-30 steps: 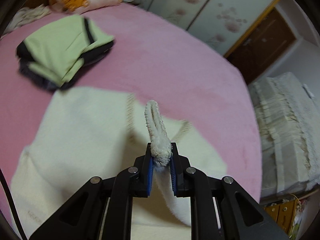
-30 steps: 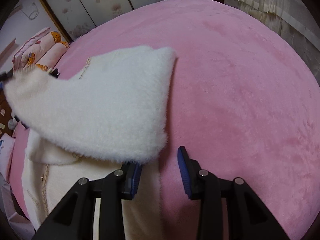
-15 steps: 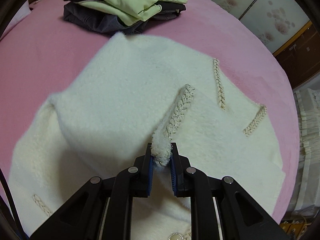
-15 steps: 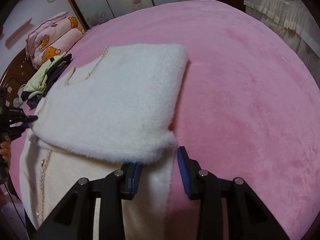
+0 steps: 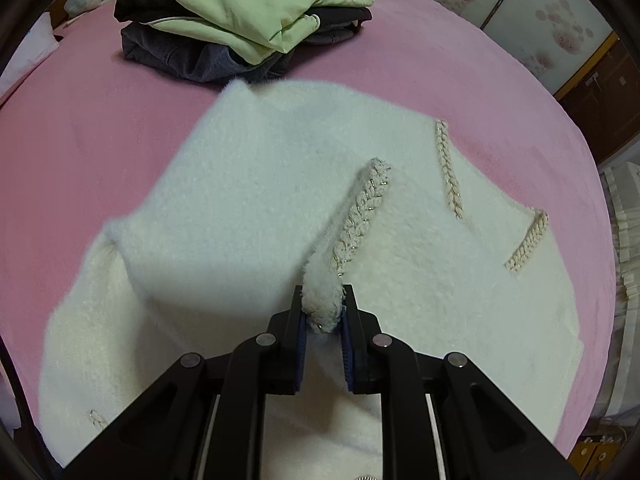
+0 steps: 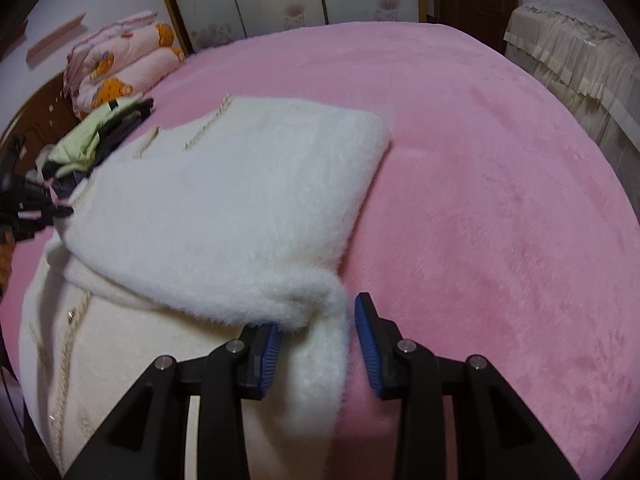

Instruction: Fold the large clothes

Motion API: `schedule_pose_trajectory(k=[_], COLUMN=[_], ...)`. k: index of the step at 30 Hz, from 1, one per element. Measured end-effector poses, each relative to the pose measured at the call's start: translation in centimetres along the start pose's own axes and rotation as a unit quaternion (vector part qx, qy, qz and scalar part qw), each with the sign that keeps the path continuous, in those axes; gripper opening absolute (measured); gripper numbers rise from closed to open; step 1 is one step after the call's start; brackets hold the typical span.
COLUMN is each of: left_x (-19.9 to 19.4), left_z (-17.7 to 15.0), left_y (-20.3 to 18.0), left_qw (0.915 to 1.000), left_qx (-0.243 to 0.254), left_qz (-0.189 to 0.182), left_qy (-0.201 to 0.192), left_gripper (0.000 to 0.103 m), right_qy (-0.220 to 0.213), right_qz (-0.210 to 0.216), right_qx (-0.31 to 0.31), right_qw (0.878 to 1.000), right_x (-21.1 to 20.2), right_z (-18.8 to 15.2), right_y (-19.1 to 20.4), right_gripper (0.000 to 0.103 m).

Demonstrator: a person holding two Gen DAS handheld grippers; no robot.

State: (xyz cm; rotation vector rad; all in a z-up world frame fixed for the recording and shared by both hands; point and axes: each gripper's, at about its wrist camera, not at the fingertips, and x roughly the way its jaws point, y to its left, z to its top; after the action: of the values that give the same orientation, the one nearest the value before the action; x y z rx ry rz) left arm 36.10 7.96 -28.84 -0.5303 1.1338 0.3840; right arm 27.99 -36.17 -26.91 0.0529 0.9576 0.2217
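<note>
Left gripper (image 5: 323, 312) pinches the braided cuff of the white fleece jacket (image 5: 248, 200), sleeve laid across its body ahead. Right gripper (image 6: 316, 338) stands parted, unclamped, astride the fold edge. Lay cuff flat before releasing; smooth toward the fold.

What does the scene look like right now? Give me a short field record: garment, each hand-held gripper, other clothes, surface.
garment: white fluffy coat, one part folded over the body, braid trim showing
left hand-held gripper: shut on a braided edge of the coat
right hand-held gripper: open, fluffy coat edge between the jaws, pads not pressing
other clothes: folded green and dark pile beyond the coat
surface: pink blanket
</note>
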Motion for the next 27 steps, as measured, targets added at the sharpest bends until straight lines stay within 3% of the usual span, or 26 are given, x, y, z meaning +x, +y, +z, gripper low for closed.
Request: schedule_pose_trajectory(k=[6,10,14,18,23,27], left_x=[0.1,0.5,0.4,-1.1,-5.5,-7.7], left_z=[-1.8,-3.1,-3.2,-3.2,-4.8,-6.7], left_y=[0.2,0.8,1.0,0.6,-2.3,-4.7], left_qw=[0.9997,0.9995,0.9993,0.9989,0.9903,0.9848], left_qx=[0.009,0.006,0.015,0.042,0.128,0.17], left_qz=[0.001,-0.006,-0.009,0.004,0.046,0.012], left_qy=[0.021,0.031,0.034,0.022,-0.029,-0.036], left_gripper=[0.013,0.013,0.015,0.018,0.02,0.02], right_qy=[-0.009,0.009,0.014,0.03,0.039,-0.01], right_qz=[0.04,0.086,0.101,0.086,0.026,0.026], right_qx=[0.069,0.196,0.252,0.239,0.172,0.118], right_qw=[0.997,0.977,0.962,0.967,0.984,0.993], right_x=[-0.3,0.8,1.5,0.4,-2.9,-6.3], right_z=[-0.1,-1.2,-2.0,-1.6,-0.7,0.1], right_y=[-2.4,-5.5,-6.2,-5.4,-3.0,-0.7], right_gripper=[0.019,0.018,0.019,0.019,0.022,0.022])
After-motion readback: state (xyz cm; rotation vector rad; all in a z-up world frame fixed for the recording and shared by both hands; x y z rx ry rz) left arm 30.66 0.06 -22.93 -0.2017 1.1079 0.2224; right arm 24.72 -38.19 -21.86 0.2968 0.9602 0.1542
